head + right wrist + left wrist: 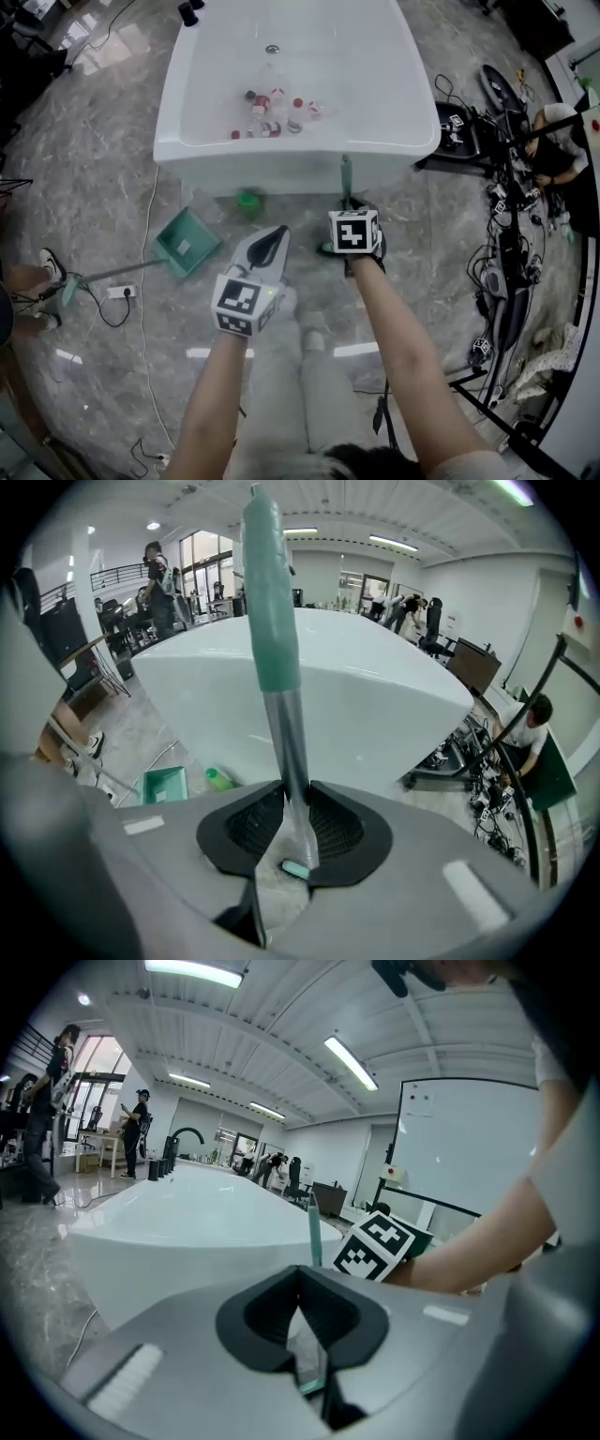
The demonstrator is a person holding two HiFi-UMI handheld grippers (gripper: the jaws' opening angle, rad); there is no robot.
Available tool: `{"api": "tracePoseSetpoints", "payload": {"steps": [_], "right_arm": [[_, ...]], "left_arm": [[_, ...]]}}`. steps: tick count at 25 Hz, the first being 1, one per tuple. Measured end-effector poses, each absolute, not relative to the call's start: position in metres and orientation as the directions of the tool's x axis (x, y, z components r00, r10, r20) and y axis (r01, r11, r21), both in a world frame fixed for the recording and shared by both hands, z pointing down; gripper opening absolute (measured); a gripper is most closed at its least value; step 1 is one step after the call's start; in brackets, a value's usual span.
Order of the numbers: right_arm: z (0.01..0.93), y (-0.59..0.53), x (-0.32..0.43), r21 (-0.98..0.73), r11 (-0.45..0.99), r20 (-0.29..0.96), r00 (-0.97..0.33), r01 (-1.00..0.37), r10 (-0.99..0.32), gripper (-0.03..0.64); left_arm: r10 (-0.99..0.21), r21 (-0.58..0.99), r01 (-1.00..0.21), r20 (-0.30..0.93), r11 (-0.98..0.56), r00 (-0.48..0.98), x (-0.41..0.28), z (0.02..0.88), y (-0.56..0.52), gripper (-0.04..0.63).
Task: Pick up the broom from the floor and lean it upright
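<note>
Bright overhead light, fisheye-warped dark edges

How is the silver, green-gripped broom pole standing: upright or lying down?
Upright: the silver, green-gripped broom pole rises steeply, clamped in the right gripper, in front of the white table.

Lower end of the broom [346, 178] was hidden beneath the right hand-held gripper [289, 803] in the head view, small items [272, 105] on the counter [394, 112] were too small to tell, person [28, 281] was cut off by the left edge
</note>
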State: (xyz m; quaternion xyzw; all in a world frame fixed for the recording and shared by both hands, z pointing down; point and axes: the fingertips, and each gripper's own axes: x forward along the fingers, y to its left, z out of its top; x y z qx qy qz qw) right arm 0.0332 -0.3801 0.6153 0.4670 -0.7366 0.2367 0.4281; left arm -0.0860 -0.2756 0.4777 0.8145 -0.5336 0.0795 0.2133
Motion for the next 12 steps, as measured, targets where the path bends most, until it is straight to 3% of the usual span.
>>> {"api": "tracePoseSetpoints", "payload": {"steps": [12], "right_arm": [[0.633,-0.421,0.026,0.109,0.369,0.875,-0.087,-0.923,-0.476,0.087]], "left_arm": [[-0.796,0.314,-0.874,0.378,-0.370,0.473,-0.111,0.492,-0.314,-0.002]]}}
